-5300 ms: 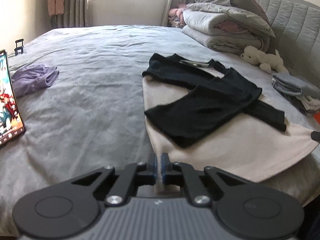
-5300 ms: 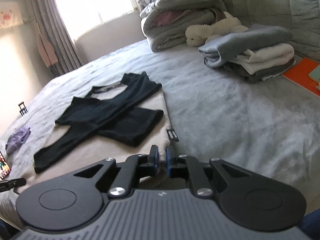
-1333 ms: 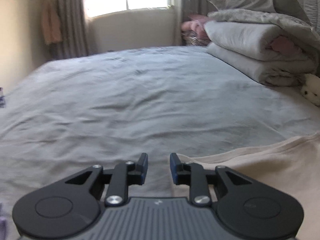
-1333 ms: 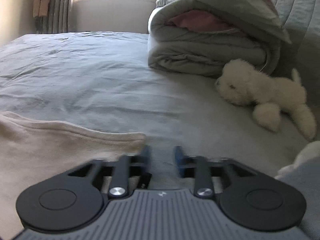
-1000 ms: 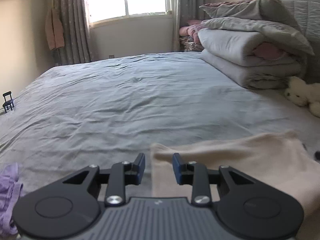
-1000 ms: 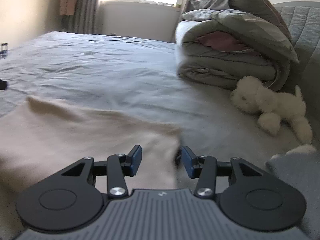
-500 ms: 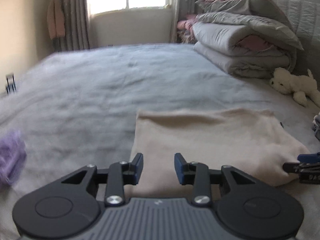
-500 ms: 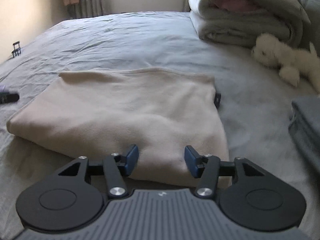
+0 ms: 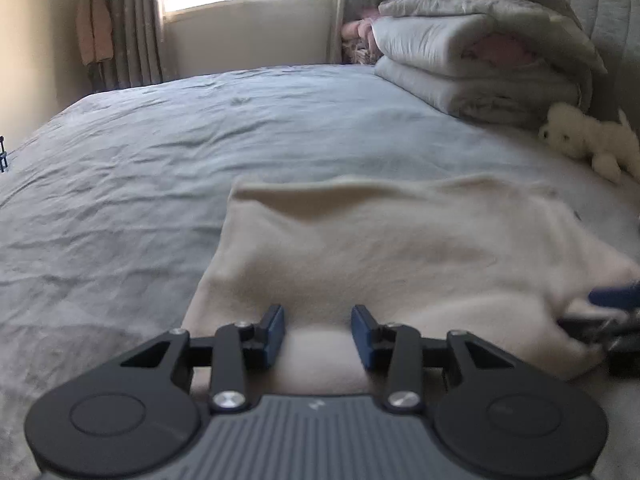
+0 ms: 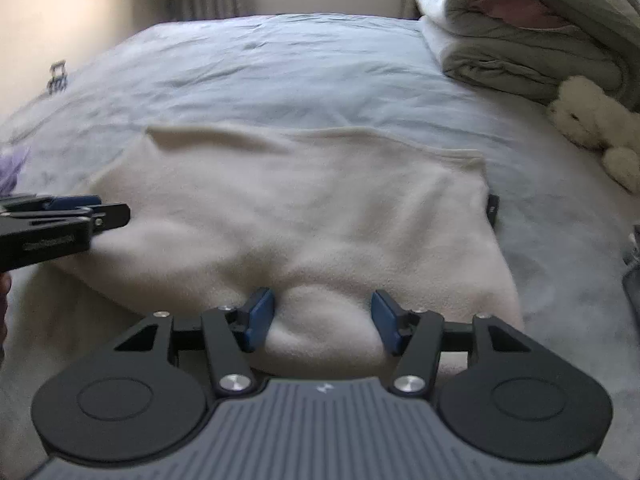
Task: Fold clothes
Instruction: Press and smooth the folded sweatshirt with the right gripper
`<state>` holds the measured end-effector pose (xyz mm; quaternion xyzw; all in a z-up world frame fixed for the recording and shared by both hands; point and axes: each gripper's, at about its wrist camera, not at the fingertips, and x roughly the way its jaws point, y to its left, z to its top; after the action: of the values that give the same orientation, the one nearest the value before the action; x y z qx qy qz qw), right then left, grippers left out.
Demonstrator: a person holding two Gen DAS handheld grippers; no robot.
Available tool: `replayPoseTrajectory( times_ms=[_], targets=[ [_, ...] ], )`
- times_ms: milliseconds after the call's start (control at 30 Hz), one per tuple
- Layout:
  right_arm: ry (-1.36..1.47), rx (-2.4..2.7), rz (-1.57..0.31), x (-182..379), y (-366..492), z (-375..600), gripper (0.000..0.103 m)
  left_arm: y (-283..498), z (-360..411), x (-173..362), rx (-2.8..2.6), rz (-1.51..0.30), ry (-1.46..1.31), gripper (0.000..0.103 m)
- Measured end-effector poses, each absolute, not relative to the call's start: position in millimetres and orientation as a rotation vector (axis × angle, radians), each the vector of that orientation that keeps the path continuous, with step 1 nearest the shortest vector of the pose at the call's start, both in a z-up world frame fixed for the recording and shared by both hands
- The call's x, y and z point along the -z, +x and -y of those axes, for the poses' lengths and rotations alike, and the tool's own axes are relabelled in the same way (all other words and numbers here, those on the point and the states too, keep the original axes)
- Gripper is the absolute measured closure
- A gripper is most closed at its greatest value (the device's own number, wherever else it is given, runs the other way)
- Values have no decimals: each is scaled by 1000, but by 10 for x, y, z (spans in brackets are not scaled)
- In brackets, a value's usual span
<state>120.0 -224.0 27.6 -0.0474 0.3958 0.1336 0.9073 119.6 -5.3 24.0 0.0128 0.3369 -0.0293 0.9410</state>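
Left wrist view: the cream garment (image 9: pixel 400 248) is seen folded over once on the bed (image 9: pixel 160 152), its far edge short of the quilt stack (image 9: pixel 472 64); further folds are judged left. Left gripper (image 9: pixel 318 330) jaws are spread and have just been opening, cloth between, not pinched. Right gripper (image 10: pixel 322 318) is spread likewise over the near fold. 5 seconds earlier the black sleeves were exposed and both tongs were pinching the hem.
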Motion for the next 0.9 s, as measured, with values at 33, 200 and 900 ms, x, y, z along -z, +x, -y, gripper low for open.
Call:
replayPoseTrajectory(
  times_ms=[33, 200, 900],
  targets=[
    [-100, -283, -822, -271, 1211, 2252, 46, 1196, 39, -239, 63, -688, 21, 64],
    [-83, -287, -820, -282, 1225, 2267, 46, 1148, -9, -338, 61, -672, -24, 66],
    [-76, -507, -778, -622, 1843, 1700, 68, 1104, -115, -349, 82, -736, -73, 62]
  ],
)
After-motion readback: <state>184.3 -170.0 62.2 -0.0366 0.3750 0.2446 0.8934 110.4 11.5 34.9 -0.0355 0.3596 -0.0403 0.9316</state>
